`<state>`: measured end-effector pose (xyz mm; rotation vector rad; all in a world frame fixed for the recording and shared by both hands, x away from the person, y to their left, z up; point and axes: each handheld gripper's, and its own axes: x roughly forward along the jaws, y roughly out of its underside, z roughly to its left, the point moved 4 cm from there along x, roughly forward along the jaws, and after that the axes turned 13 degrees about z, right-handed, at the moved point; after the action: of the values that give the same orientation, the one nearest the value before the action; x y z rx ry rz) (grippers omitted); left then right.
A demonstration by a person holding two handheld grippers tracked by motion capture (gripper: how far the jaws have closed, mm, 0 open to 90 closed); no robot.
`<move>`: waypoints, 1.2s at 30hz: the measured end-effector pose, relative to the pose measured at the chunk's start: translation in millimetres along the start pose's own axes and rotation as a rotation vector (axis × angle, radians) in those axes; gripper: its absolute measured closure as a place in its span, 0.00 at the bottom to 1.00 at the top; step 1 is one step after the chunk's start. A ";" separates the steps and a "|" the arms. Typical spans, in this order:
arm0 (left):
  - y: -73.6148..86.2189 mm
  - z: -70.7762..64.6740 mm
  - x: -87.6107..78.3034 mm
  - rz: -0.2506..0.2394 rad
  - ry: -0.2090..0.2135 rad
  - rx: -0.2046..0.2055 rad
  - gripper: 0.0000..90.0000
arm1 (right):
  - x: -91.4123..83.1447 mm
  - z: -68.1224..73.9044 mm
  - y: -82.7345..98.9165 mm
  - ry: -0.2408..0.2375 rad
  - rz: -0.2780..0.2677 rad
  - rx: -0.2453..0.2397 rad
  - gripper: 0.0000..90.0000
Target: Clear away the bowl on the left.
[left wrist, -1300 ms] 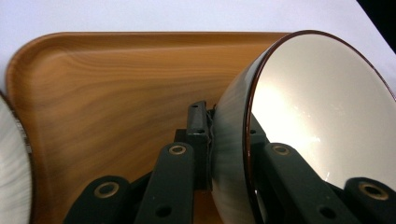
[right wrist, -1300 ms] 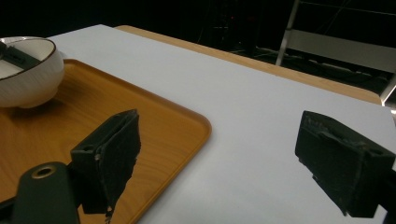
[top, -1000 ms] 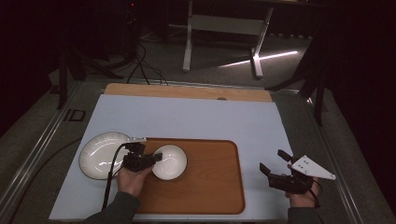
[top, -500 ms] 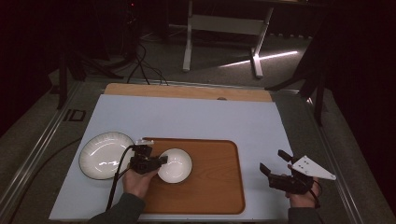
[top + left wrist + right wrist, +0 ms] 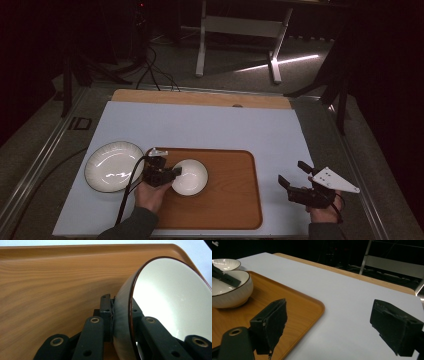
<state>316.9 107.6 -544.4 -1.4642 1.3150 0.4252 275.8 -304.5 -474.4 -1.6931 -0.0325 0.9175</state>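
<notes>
While clamped on the near-left rim of the small bowl (image 5: 190, 177), left tongs (image 5: 172, 172) hold it over the left half of the wooden tray (image 5: 235, 200); pads pinching the wall from both sides, one inside, one outside, seen close in the left gripper view (image 5: 130, 322). Right tongs (image 5: 295, 181) released, jaws wide apart, nothing between, parked above the counter (image 5: 210, 130) near its near-right corner, well apart from the tray.

Judged step: setting the bowl down on the tray or shifting it across. Best done level, rim grip kept firm so the bowl cannot swing, base landed flat and inside the tray lip before letting go, clear of the left edge. Thin rim pinch, glazed surface: slip risk if tilted.

Beyond the tray's left edge, ribbed plate (image 5: 114, 166) flat on the counter, just beside the tray.

Hard to tell: whether the bowl base touches the tray or hangs just above it. Bowl cut off at the right and bottom edges in the left gripper view. Far side of the room dark, only stand legs and cables made out.
</notes>
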 end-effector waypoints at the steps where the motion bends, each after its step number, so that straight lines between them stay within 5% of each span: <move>1: -0.2 0.0 0.5 0.000 -0.001 0.000 0.89 | 0.0 0.0 0.1 0.000 0.000 -0.001 0.15; 8: -2.2 1.7 2.5 -0.013 0.023 -0.013 0.87 | 0.0 -0.2 0.6 0.002 0.002 -0.001 0.15; 17: -4.1 1.9 0.0 -0.026 0.076 -0.015 0.68 | -1.2 -0.6 1.0 0.004 0.000 0.003 0.15; 26: -8.2 7.3 -23.0 -0.122 0.140 -0.035 0.52 | -1.8 -0.5 0.9 0.003 -0.002 0.003 0.15; 36: -11.1 16.2 -48.2 -0.181 0.108 -0.017 0.49 | -1.8 -0.3 0.9 0.002 -0.001 0.001 0.15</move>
<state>316.7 142.9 -506.2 -1.6235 1.2528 0.2420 274.4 -305.9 -474.2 -1.6931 -0.0309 0.9149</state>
